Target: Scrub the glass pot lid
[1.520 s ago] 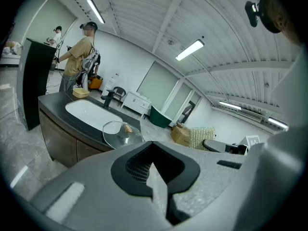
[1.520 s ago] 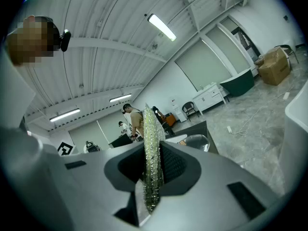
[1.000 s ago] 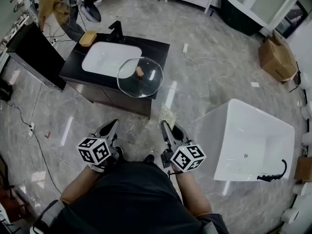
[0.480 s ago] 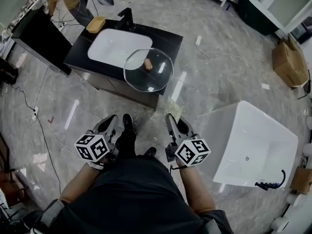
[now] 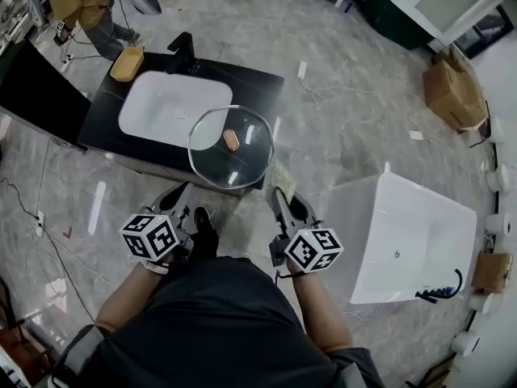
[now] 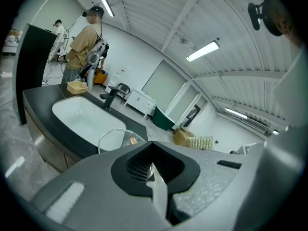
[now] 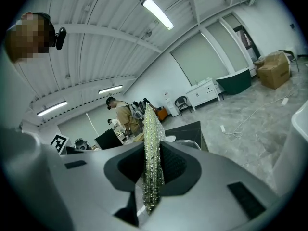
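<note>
The glass pot lid with its wooden knob lies on the front right corner of the black vanity top, partly over the white basin. In the left gripper view the lid shows just beyond the jaws. My left gripper hangs short of the lid's near rim, shut with nothing in it. My right gripper is shut on a glittery scrub pad, which stands on edge between the jaws and sits just right of the lid's rim.
A black faucet and a tan dish stand behind the basin. A person works at the far left. A white bathtub stands to my right, a cardboard box further back, and cables lie on the floor.
The vanity and lid have come nearer to both grippers. Both grippers keep the same pose, and the right one still holds the pad.
</note>
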